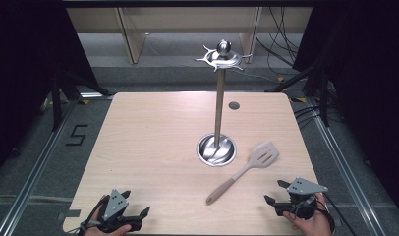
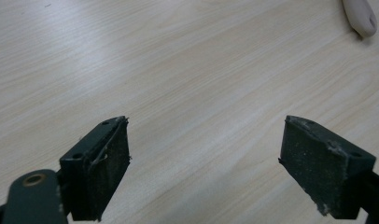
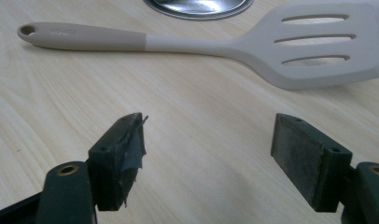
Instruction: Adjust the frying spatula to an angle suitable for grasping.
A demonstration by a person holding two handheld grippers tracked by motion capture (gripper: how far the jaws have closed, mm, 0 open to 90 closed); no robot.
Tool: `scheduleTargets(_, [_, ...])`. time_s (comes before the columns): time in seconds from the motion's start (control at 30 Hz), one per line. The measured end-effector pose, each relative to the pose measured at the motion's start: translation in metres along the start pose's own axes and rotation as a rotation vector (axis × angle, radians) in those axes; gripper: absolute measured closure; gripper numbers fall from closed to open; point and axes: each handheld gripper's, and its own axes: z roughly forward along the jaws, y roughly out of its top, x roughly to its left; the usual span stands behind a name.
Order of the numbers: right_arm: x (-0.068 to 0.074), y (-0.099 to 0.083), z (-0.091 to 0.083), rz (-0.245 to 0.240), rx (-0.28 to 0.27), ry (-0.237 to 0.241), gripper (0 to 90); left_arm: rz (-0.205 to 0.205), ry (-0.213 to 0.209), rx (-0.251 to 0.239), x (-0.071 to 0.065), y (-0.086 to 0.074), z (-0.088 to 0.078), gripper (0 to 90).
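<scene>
A beige slotted spatula (image 1: pixel 246 169) lies flat on the wooden table (image 1: pixel 153 147), its head toward the right and its handle end pointing to the front. In the right gripper view the spatula (image 3: pixel 215 44) lies across the top, beyond the jaws. My right gripper (image 1: pixel 275 192) sits at the table's front right, open and empty (image 3: pixel 208 154), a short way from the spatula. My left gripper (image 1: pixel 136 205) rests at the front left, open with bare wood between its pads (image 2: pixel 204 163); the spatula's handle tip (image 2: pixel 361 16) shows at the top right of that view.
A tall metal utensil stand (image 1: pixel 218 98) with a round base (image 1: pixel 216 149) and hooks at the top (image 1: pixel 222 56) rises from the table's middle. A small round grommet (image 1: pixel 233 105) sits near the back edge. Black curtains and cables surround the table.
</scene>
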Motion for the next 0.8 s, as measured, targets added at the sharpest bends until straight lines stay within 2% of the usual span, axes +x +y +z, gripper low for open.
scheduleTargets(0.03, [0.000,0.000,0.000,0.007,0.004,0.007,27.5,0.019,0.010,0.017,0.002,0.000,-0.001,14.9])
scheduleTargets(0.07, [0.000,0.001,0.000,0.006,0.007,0.008,27.6,-0.006,0.008,-0.001,0.001,0.000,-0.001,14.9])
scheduleTargets(0.1, [0.000,0.002,0.001,-0.012,0.002,-0.004,28.1,-0.007,0.011,0.001,0.002,0.000,-0.001,14.9])
scheduleTargets(0.2, [-0.001,0.004,0.001,-0.021,0.003,0.005,30.3,-0.016,0.013,-0.006,0.002,-0.001,-0.001,14.9])
scheduleTargets(0.23, [-0.002,0.007,0.002,-0.041,-0.003,0.013,31.0,-0.016,0.017,0.004,0.002,-0.002,-0.002,14.9])
scheduleTargets(0.27, [-0.001,0.008,0.002,-0.031,0.001,0.020,32.0,-0.016,0.019,0.009,0.002,-0.002,-0.002,14.9])
scheduleTargets(0.37, [-0.002,0.015,0.004,-0.082,0.004,0.041,33.6,-0.027,0.019,0.005,0.001,-0.002,-0.002,14.9])
scheduleTargets(0.4, [-0.002,0.015,0.004,-0.082,0.004,0.041,33.6,-0.017,0.025,0.004,0.003,-0.002,-0.003,14.9])
scheduleTargets(0.53, [0.001,0.028,0.010,-0.137,0.028,0.074,33.9,-0.039,0.044,-0.001,0.007,-0.004,-0.005,14.9])
scheduleTargets(0.57, [0.002,0.032,0.012,-0.161,0.031,0.084,34.0,-0.027,0.052,0.018,0.008,-0.004,-0.006,15.0])
scheduleTargets(0.63, [0.004,0.039,0.017,-0.185,0.050,0.108,35.5,-0.040,0.043,0.000,0.007,-0.005,-0.006,14.9])
scheduleTargets(0.7, [0.007,0.048,0.022,-0.215,0.072,0.125,35.8,-0.041,0.044,0.001,0.006,-0.005,-0.006,15.0])
scheduleTargets(0.73, [0.007,0.048,0.022,-0.215,0.072,0.125,35.8,-0.036,0.041,-0.001,0.006,-0.005,-0.006,15.0])
scheduleTargets(0.77, [0.010,0.057,0.030,-0.260,0.101,0.143,35.8,-0.044,0.038,-0.012,0.004,-0.005,-0.005,15.0])
scheduleTargets(0.8, [0.011,0.059,0.033,-0.276,0.108,0.148,35.8,-0.036,0.040,-0.007,0.004,-0.005,-0.006,15.0])
